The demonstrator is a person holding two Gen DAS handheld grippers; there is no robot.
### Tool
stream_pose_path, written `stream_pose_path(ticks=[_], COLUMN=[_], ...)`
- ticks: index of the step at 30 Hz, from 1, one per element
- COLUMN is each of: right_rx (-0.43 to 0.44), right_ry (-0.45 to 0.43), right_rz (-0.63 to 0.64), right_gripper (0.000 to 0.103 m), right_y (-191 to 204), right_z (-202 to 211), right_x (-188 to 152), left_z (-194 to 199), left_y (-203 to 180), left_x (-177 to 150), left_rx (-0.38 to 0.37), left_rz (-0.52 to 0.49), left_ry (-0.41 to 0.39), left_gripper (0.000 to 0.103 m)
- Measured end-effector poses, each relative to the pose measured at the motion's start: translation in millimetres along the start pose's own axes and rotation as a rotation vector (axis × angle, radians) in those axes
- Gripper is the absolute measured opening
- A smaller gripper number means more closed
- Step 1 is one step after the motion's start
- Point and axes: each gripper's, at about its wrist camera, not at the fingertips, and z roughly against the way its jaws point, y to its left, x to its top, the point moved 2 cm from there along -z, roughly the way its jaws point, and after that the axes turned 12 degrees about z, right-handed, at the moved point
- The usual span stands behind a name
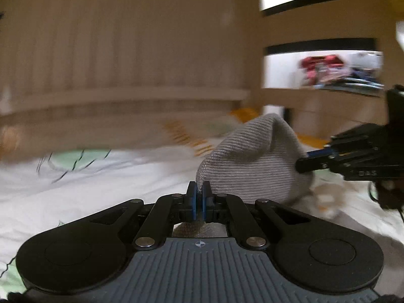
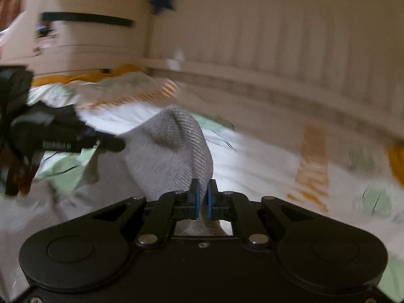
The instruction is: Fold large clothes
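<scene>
A grey ribbed garment (image 1: pixel 252 156) is lifted off the bed and bulges up between both grippers. My left gripper (image 1: pixel 199 192) is shut on one edge of it, the cloth pinched between the blue pads. In the right wrist view the same grey garment (image 2: pixel 171 151) rises in front of my right gripper (image 2: pixel 203 192), which is shut on another edge. From the left wrist view the right gripper (image 1: pixel 303 162) comes in from the right with its tip at the cloth. From the right wrist view the left gripper (image 2: pixel 118 145) comes in from the left, touching the cloth. Both views are motion-blurred.
A white bedsheet (image 1: pixel 101 184) with green and orange prints covers the bed below. A beige slatted headboard (image 1: pixel 126 58) runs behind. Shelves with coloured items (image 1: pixel 325 68) stand at the right; a beige drawer unit (image 2: pixel 85 32) stands at the left of the right wrist view.
</scene>
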Motion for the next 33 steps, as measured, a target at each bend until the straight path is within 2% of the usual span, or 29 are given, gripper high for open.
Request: stream_pose_path(ticks=[2,4,9,12,14,15,16,18,19,20,23,25,27,33], right_rx=[0.022,0.061,0.220,0.305,0.333,0.323,0.309,0.278,0.255,0.225,0.167,0.132,0.122,0.101], right_ry=[-0.013,0.008,0.142,0.220,0.240,0.233,0.223,0.222,0.220,0.218,0.233,0.250,0.260,0.298], right_rz=[0.082,0.141,0.250,0.267,0.233,0.202,0.148,-0.022,-0.118,-0.219,-0.444,-0.562,-0.660,-0.870], right_gripper=[0.011,0.011,0.011,0.011,0.011,0.011,0.015,0.030,0.049,0.060,0.061,0.061,0.061,0.061], right_y=[24,46,110,137,143,137,130,107,95,83,59,51,43,29], right_z=[33,57,99,113,120,121,122,118,115,112,95,86,77,71], right_x=[-6,-15,-50,-64,-62,-58,-53,-46,-44,-44,-47,-59,-70,-112], left_z=[31,57,94,104,107,106,103,99,98,95,79,69,56,42], left_y=[-13,-24,-44,-46,-40,-36,-30,-14,-9,-2,8,17,21,33], left_x=[-15,-34,-82,-92,-80,-74,-66,-54,-52,-50,-55,-58,-62,-73], left_rx=[-0.049,-0.095,-0.173,-0.177,-0.126,-0.087,-0.045,0.020,0.047,0.070,0.129,0.167,0.190,0.182], left_rz=[-0.060,-0.116,-0.221,-0.206,-0.130,-0.065,0.030,0.282,0.394,0.510,0.713,0.784,0.795,0.819], left_ry=[0.031,0.100,0.346,0.456,0.452,0.452,0.454,0.424,0.402,0.376,0.331,0.319,0.336,0.329], left_gripper=[0.004,0.004,0.007,0.007,0.010,0.018,0.032,0.044,0.047,0.047,0.054,0.054,0.054,0.054])
